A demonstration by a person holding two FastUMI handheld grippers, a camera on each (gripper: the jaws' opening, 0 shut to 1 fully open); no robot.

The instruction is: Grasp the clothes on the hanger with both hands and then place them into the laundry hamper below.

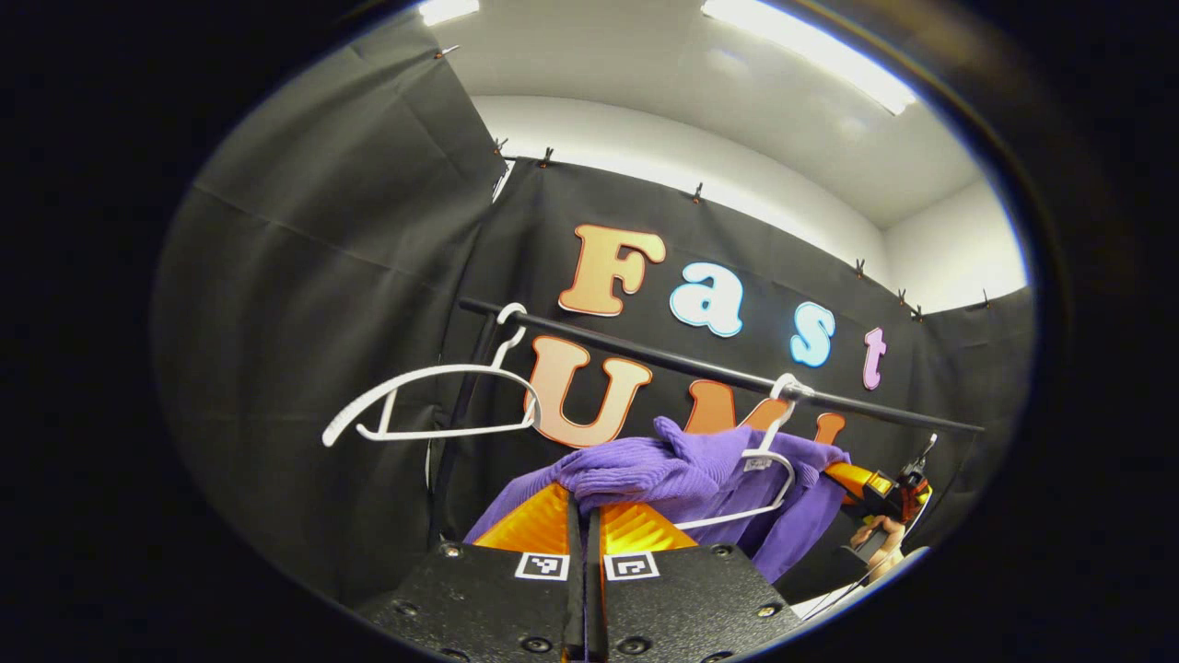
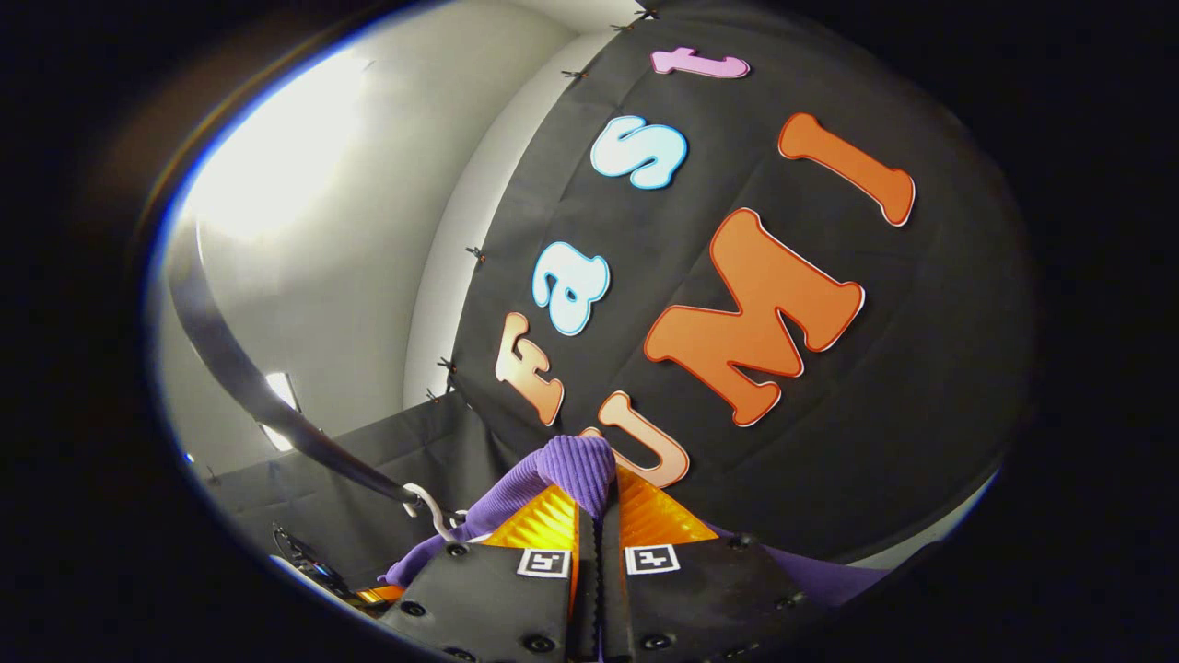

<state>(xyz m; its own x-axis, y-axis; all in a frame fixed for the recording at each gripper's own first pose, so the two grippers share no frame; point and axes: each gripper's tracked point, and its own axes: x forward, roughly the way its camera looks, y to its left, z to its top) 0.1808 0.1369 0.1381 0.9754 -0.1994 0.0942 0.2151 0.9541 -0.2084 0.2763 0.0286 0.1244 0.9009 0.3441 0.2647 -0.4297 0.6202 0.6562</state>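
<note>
Both grippers, left (image 1: 584,516) and right (image 2: 597,502), are clenched on your soft, limp purple sweater (image 1: 682,470); hold the shoulders, hanger (image 1: 769,460) at 3 o'clock.

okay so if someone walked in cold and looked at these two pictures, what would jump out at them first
A purple knit garment draped on a white hanger on the black rail, pinched at one end by the left gripper. The right gripper clamps another fold. An empty white hanger hangs further along.

No readable text or number; only square coded markers (image 1: 542,565) sit on each claw's body, just behind its fingers.
</note>
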